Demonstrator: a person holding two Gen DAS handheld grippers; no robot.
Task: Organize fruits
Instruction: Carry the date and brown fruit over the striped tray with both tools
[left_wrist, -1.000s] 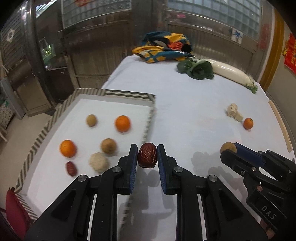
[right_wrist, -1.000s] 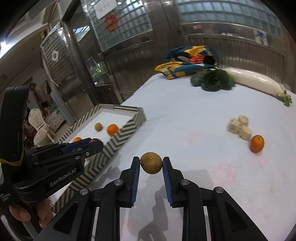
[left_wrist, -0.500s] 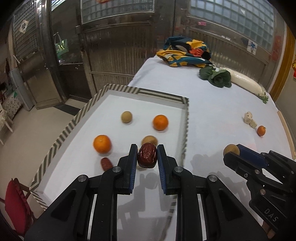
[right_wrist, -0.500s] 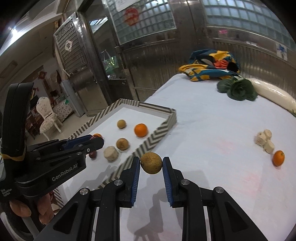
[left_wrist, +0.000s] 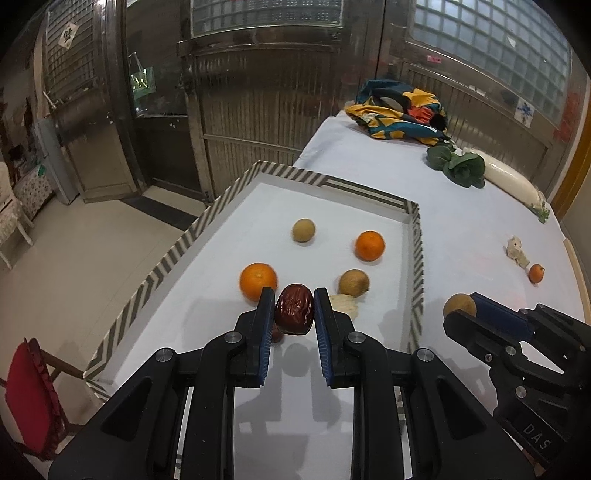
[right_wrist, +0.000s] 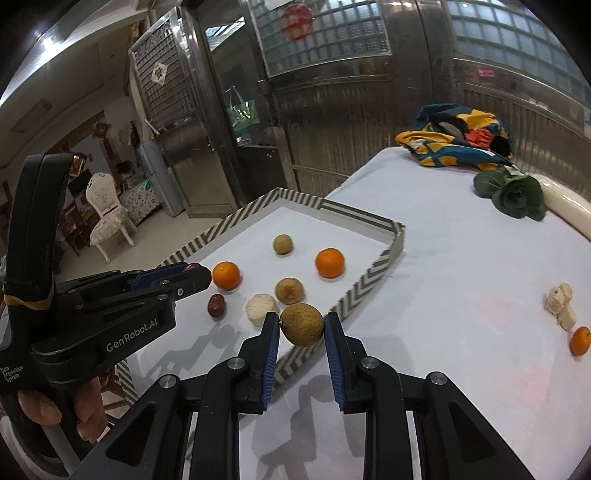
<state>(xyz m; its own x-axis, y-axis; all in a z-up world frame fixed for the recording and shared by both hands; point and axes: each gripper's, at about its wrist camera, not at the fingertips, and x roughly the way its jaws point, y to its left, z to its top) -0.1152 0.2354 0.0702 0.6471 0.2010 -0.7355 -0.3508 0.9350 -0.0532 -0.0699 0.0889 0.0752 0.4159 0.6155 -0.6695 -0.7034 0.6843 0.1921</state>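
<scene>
Already over the striped tray (left_wrist: 416, 258): left gripper (left_wrist: 294, 308) closed on a wrinkled dark-red date (left_wrist: 294, 314), long axis upright, held above the tray floor near an orange (left_wrist: 258, 280) and a second date (right_wrist: 215, 305). Further right, right gripper (right_wrist: 301, 325) clamped on a round, dull brown-green fruit (right_wrist: 301, 324) poised above the tray's near right rim, so judged the less advanced of the two.

A white tray (left_wrist: 221, 206) with grey-and-white chevron rim holds orange tangerines (left_wrist: 369, 245); a dark red date (left_wrist: 294, 309) at six o'clock.
</scene>
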